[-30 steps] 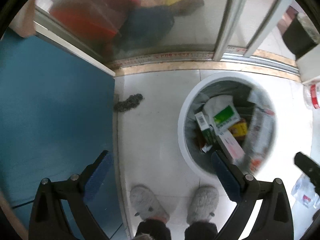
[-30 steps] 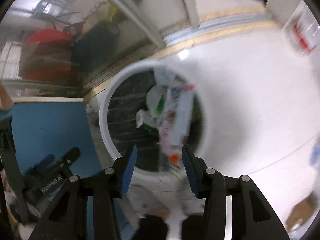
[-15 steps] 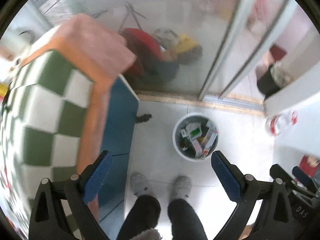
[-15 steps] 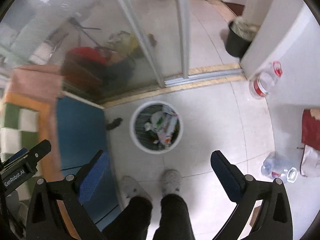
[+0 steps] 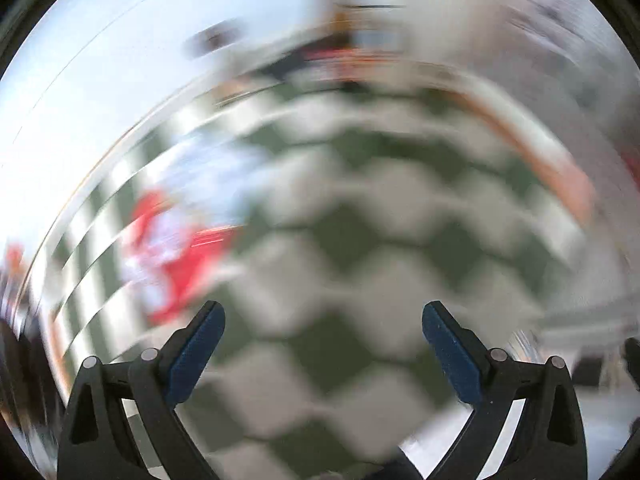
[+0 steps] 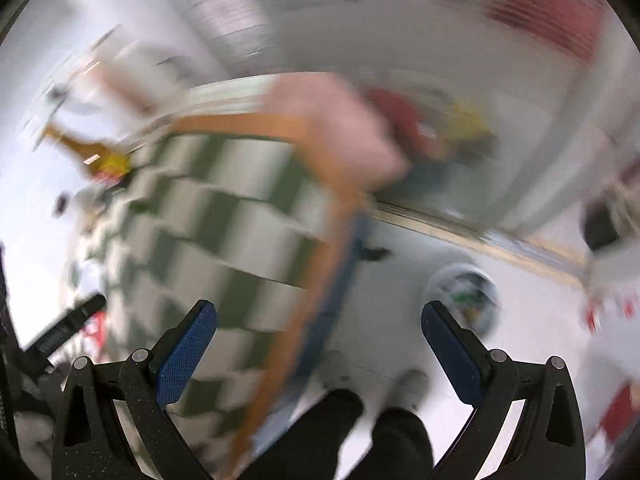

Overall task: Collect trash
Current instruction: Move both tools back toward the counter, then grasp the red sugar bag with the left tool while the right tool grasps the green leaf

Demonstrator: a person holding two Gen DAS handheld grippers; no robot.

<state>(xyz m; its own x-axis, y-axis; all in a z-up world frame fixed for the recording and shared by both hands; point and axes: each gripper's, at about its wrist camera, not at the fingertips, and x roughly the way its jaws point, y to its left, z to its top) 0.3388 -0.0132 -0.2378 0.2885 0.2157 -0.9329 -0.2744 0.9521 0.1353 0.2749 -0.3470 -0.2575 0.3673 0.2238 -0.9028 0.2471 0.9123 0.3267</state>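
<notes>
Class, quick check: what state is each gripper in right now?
Left gripper: open, nothing between its fingers.
Right gripper: open, holding nothing.

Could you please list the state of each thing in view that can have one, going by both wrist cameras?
left gripper: open, nothing between its pads.
right gripper: open wide, empty.
trash bin: upright on the floor, with trash inside; no lid can be made out.
checkered cloth: spread over the table, blurred.
red and white item: lying on the cloth, too blurred to identify.
</notes>
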